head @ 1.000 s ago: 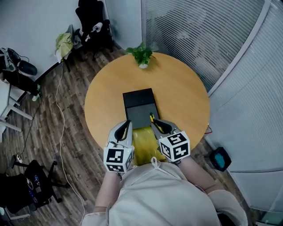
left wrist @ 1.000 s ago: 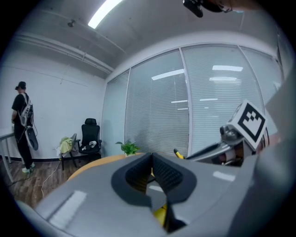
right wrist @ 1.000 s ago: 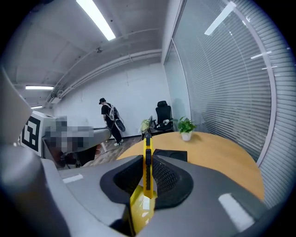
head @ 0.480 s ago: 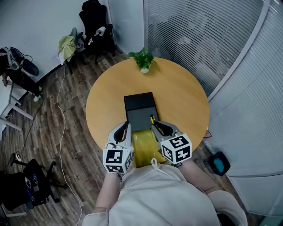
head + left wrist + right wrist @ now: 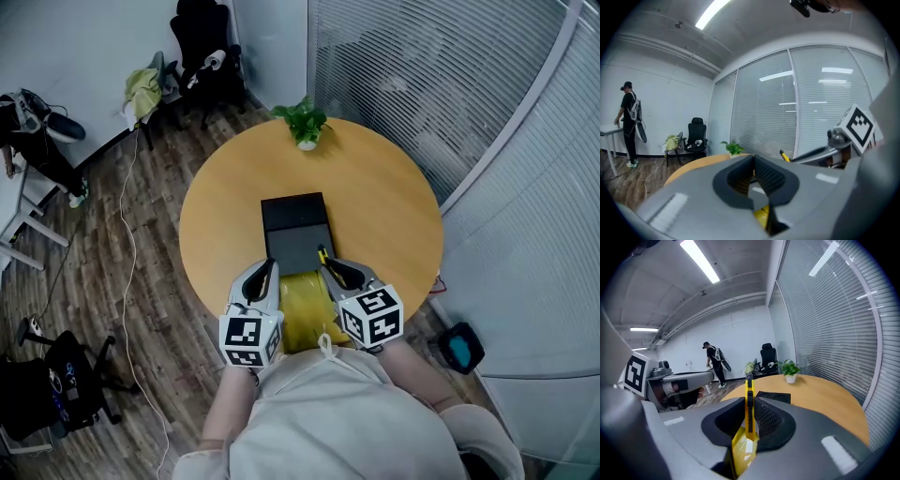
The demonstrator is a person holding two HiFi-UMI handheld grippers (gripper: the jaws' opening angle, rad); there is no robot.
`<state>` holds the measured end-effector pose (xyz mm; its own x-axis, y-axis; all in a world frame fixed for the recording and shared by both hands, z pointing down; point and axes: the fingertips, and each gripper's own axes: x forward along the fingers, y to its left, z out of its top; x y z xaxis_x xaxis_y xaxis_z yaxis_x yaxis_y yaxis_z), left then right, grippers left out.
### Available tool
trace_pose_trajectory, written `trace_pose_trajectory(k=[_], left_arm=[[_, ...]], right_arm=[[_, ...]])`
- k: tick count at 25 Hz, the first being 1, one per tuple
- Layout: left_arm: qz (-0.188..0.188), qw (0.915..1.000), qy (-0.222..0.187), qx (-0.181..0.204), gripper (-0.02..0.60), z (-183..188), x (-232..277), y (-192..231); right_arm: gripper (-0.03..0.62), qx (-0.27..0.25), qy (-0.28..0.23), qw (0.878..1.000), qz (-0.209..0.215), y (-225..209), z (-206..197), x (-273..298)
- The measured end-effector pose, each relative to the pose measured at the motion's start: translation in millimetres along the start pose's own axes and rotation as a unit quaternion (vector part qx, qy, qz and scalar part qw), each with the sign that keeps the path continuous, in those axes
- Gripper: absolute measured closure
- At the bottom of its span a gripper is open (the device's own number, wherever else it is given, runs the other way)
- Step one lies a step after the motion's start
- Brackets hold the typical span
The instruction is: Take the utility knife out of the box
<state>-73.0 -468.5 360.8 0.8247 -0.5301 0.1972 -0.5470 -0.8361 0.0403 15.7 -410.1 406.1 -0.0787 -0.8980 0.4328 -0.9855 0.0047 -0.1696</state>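
Observation:
On the round wooden table (image 5: pixel 384 197) lies an open black box (image 5: pixel 296 225). A yellow sheet or lid (image 5: pixel 305 305) lies in front of it, between my two grippers. My right gripper (image 5: pixel 330 262) is shut on the yellow utility knife (image 5: pixel 322 253), just over the box's near right corner. In the right gripper view the knife (image 5: pixel 749 401) stands upright, clamped between the dark pads (image 5: pixel 765 416). My left gripper (image 5: pixel 271 264) hovers at the box's near left corner; its jaws (image 5: pixel 754 180) meet with nothing between them. The knife's tip (image 5: pixel 784 154) also shows in the left gripper view.
A small potted plant (image 5: pixel 307 124) stands at the table's far edge. Beyond the table are a black office chair (image 5: pixel 202 56) and cables on the wooden floor. A glass wall with blinds (image 5: pixel 450 84) curves along the right. A person (image 5: pixel 712 363) stands far off.

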Motion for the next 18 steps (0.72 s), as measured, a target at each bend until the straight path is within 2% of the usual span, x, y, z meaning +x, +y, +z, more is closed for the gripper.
trace_pose_trajectory(k=[18], left_arm=[[-0.015, 0.9998, 0.010, 0.003, 0.575, -9.2, 1.6, -10.2]], right_arm=[[0.531, 0.009, 0.003, 1.000, 0.000, -0.6, -5.7, -0.2]])
